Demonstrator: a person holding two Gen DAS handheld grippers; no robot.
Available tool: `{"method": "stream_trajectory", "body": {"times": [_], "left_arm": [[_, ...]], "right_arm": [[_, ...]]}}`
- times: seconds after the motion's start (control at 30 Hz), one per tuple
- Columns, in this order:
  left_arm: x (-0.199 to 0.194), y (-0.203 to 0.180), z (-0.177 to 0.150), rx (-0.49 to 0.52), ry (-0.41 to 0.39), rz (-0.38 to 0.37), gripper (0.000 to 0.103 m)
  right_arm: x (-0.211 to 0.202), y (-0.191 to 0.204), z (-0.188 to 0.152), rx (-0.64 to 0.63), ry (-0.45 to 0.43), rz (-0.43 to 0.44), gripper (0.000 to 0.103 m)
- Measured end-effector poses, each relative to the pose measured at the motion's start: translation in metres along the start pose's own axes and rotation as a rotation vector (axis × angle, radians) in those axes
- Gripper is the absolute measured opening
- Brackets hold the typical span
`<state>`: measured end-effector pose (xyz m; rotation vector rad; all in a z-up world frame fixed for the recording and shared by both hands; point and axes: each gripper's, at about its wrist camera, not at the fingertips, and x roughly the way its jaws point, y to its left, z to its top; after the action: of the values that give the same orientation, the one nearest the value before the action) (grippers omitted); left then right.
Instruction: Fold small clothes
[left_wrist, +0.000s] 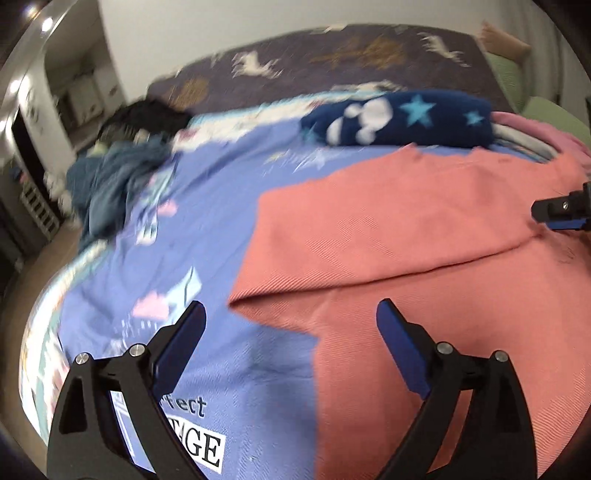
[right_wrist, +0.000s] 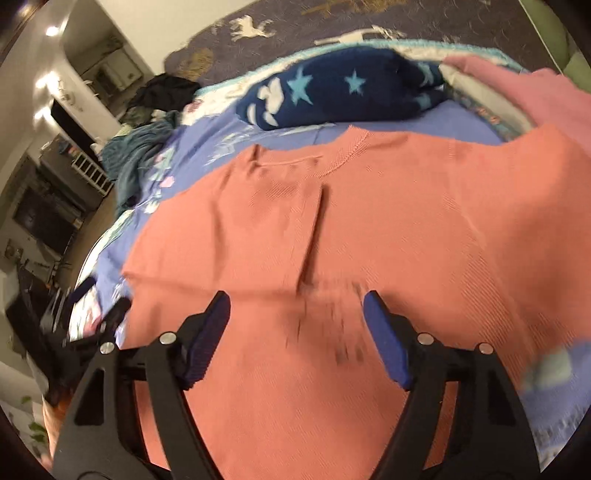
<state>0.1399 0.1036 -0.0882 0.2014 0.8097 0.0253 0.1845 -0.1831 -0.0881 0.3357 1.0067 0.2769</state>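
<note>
Both jaws spread and gripping nothing, the left hand-held gripper (left_wrist: 291, 325) and right hand-held gripper (right_wrist: 297, 314) are hovering over the shirt (right_wrist: 369, 229) lying on the bed (left_wrist: 207, 236); its folded flap at ten o'clock risks bunching.

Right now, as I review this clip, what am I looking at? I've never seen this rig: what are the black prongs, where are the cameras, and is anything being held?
The black prongs are two hand-held grippers; each carries a camera looking along its fingers. One view shows the left gripper, the other the right gripper. Both are open and hold nothing. Below them a salmon-pink knitted top lies spread on a lilac printed bedspread. Behind it lie a navy star-patterned fleece bundle and a crumpled teal garment.
</note>
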Motion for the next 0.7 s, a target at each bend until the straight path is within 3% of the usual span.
{"method": "stream_trajectory", "body": {"times": [0.07, 0.13, 0.17, 0.2, 0.23, 0.33, 0.43, 0.57, 0.7], "left_arm": [[0.011, 0.01, -0.001, -0.043, 0.043, -0.007, 0.094], [0.017, 0.018, 0.0, -0.08, 0.061, -0.026, 0.094], [0.019, 0.02, 0.001, -0.087, 0.062, -0.022, 0.094], [0.021, 0.02, 0.001, -0.089, 0.065, -0.012, 0.094], [0.023, 0.02, 0.001, -0.09, 0.068, -0.004, 0.095], [0.025, 0.018, -0.001, -0.097, 0.063, 0.007, 0.096], [0.026, 0.021, -0.001, -0.107, 0.061, 0.026, 0.096], [0.028, 0.02, 0.001, -0.109, 0.06, 0.034, 0.096], [0.025, 0.019, 0.0, -0.1, 0.054, 0.054, 0.096]], "right_arm": [[0.012, 0.006, 0.008, -0.002, -0.035, -0.009, 0.089], [0.02, 0.016, 0.012, -0.052, -0.055, -0.047, 0.08], [0.022, 0.024, 0.013, -0.097, -0.055, -0.057, 0.039], [0.025, 0.033, 0.014, -0.152, -0.042, -0.088, 0.008], [0.022, 0.037, 0.015, -0.17, -0.043, -0.089, 0.008], [-0.017, 0.039, 0.019, -0.161, -0.155, -0.063, 0.007], [-0.052, 0.031, 0.02, -0.167, -0.238, -0.13, 0.007], [-0.069, 0.0, 0.015, -0.129, -0.231, -0.176, 0.007], [-0.06, -0.047, 0.003, -0.036, -0.165, -0.235, 0.007]]}}
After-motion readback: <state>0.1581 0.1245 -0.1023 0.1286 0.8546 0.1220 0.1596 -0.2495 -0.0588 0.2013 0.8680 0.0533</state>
